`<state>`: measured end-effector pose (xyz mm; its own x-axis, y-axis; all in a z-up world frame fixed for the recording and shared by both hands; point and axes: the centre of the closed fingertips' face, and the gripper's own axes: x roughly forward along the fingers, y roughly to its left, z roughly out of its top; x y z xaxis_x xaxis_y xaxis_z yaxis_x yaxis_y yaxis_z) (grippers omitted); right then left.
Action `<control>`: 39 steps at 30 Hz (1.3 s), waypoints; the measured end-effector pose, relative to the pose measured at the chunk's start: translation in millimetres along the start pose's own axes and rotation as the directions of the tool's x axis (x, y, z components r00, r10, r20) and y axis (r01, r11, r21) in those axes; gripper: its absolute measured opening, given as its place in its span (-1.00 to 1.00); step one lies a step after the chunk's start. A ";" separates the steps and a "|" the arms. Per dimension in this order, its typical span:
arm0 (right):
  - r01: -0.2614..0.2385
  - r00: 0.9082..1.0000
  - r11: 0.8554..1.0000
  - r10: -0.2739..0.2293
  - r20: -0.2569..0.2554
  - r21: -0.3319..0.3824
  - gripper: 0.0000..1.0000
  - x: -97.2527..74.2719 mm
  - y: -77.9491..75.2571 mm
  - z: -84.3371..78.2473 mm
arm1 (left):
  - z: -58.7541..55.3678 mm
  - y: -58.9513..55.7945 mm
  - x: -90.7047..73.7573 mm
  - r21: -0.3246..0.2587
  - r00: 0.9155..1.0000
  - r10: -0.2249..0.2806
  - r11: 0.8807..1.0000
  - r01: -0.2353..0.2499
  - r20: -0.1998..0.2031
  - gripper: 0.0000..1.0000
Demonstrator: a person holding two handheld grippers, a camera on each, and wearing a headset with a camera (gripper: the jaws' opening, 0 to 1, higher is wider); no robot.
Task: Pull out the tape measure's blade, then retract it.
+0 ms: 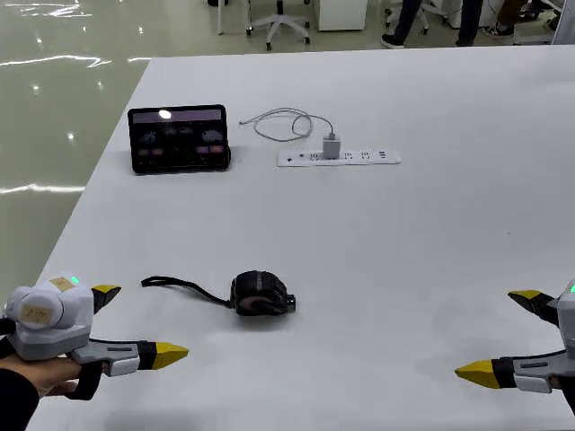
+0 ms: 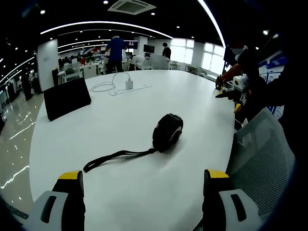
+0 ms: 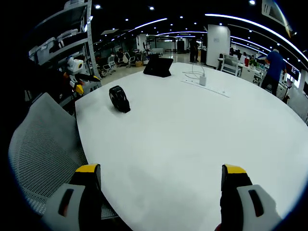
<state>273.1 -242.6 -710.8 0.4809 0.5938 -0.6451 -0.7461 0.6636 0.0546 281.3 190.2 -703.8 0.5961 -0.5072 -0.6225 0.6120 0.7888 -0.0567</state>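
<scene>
"Left claw (image 1: 144, 321) first: how does it stand?"

"Wide open, its yellow-tipped jaws spread apart with nothing between them. It hovers over the near left corner of the counter (image 1: 404, 242), with a hand at its grip."

"And the right claw (image 1: 490, 332)?"

"Open just the same and holding nothing, low at the near right edge. Both point inward, toward each other, and they are well apart."

"Where is the tape measure (image 1: 260, 294)?"

"On the counter between the two claws, nearer the left one and touching neither. It is a black case, and its black strap (image 1: 180, 285) trails along the surface toward the left. In the left gripper view it sits ahead of the open jaws, with the strap curling back toward them. In the right gripper view it looks small, far off to the upper left."

"Anything else on the counter?"

"Farther back a dark tablet (image 1: 178, 139) is propped upright with its screen lit. Beside it, to the right, lies a white power strip (image 1: 340, 158) with a white charger (image 1: 331, 145) plugged in, and a white cable (image 1: 283, 124) loops behind it."

"And off the counter?"

"A grey mesh chair (image 3: 38, 144) stands close against the near edge — both gripper views catch it. Beyond that is a glossy office floor, with people standing in the distance."
</scene>
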 end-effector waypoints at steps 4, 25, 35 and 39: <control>-0.003 1.000 1.000 0.003 0.003 -0.003 1.00 6.7 -1.7 4.0 | 3.5 -2.0 8.9 0.038 0.999 -0.036 0.999 0.037 -0.026 0.99; 0.015 0.994 0.997 -0.007 0.105 -0.078 1.00 28.3 -17.1 43.3 | 34.7 -21.0 54.5 0.203 0.985 -0.144 0.966 0.161 -0.092 0.94; -0.013 0.994 0.996 0.022 0.111 -0.084 1.00 36.7 -16.6 48.6 | 43.9 -31.5 69.9 0.264 0.969 -0.201 0.936 0.234 -0.147 0.75; -0.025 0.994 0.994 0.036 0.107 -0.102 1.00 43.0 -15.0 53.5 | 48.8 -33.2 74.8 0.289 0.961 -0.219 0.921 0.260 -0.168 0.71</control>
<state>329.6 -202.7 -698.6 0.5002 0.6623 -0.5578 -0.8009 0.5987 -0.0072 330.9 109.2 -710.3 0.3514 -0.6016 -0.7173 0.8693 0.4942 0.0113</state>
